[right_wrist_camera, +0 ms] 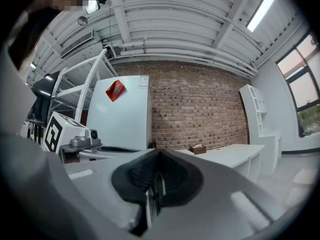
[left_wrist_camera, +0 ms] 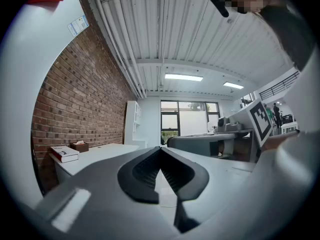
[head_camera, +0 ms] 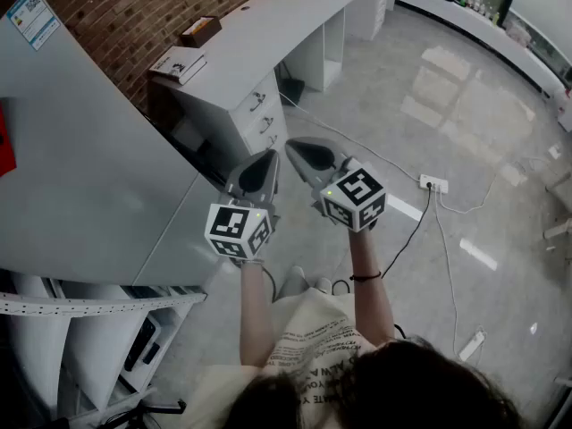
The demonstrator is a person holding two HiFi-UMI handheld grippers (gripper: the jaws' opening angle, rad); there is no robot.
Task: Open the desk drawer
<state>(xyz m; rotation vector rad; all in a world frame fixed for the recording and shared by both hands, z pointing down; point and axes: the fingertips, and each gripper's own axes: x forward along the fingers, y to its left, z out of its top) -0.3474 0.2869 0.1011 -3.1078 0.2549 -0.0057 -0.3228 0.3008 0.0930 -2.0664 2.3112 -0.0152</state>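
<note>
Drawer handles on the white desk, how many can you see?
3, stacked down the desk front: top handle, middle handle, bottom handle. Others may be hidden.

bright, even light from ceiling strips (left_wrist_camera: pixel 184 77) and a window (left_wrist_camera: pixel 189 118); gripper views bulge, corners dark.

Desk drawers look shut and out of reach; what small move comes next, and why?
Probably carry the left gripper toward the top drawer handle, opening its jaws on the way. Both it and the right gripper hang short of the desk, jaws together and empty, and the drawers are shut.
</note>
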